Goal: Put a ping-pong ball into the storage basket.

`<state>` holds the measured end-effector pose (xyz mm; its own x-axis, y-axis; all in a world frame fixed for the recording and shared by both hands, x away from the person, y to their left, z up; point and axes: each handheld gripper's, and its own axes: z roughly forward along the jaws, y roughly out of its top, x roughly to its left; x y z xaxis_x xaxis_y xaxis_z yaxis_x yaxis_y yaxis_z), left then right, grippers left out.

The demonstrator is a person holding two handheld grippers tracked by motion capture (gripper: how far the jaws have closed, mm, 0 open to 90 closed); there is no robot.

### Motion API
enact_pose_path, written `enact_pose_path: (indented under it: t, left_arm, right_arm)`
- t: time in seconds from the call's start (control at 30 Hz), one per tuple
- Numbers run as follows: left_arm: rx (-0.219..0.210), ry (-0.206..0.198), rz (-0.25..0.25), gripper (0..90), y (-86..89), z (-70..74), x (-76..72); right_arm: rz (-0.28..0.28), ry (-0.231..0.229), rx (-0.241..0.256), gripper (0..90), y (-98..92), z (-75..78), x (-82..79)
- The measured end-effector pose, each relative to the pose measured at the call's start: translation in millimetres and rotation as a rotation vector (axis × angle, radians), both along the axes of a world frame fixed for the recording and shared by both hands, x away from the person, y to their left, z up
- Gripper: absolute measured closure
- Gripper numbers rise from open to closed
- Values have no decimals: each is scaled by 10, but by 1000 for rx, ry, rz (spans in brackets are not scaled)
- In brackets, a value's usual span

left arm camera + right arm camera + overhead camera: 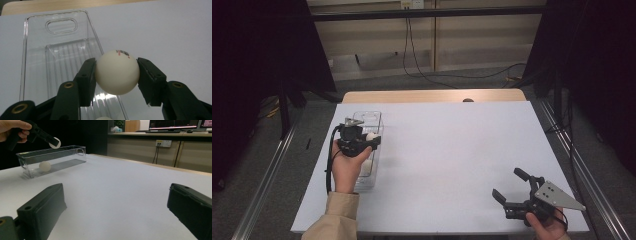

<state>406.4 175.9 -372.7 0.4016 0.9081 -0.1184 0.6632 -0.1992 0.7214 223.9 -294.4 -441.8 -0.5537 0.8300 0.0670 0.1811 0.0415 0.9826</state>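
The left gripper [116,72] pinches one white ball [117,72] between its two black jaws. The ball has small red marks on top. It hangs above the clear plastic box [375,118], near the box's right wall, and it does not touch the box.

The box is long and see-through, with a handle hole at its far end. It sits on the left part of the white table [452,150]. Inside it lies a second white ball [45,166], down on the ribbed floor at the near end. So there are two balls that I can count for sure — one held up, one in the box. In the left gripper view the low edge shows a bit of white in the box, but it is cut off, so I cannot tell more about it.

The right gripper [511,189] is well apart from the box, at the near right corner of the table. Its jaws are spread wide and hold nothing. The table between the two grippers is bare — nothing stands in the way.

Past the table there is a wooden edge, a grey floor and a black cable [412,60] that hangs from a wall socket.
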Motion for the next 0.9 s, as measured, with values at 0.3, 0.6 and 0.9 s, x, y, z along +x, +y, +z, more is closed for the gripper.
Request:
enact_pose_path:
  t: [0.3,0.6,0.9]
  left_arm:
    - [2,-5,6,513,23,-2,-5]
    - [7,-8,12,512,40,-6,-8]
    - [10,-8,15,512,77,-20,-14]
  right_arm:
    - [0,0,2,8,3,1,0]
    - [-1,0,4,8,2,2,-2]
    - [-2,-3,4,9,2,3,-2]
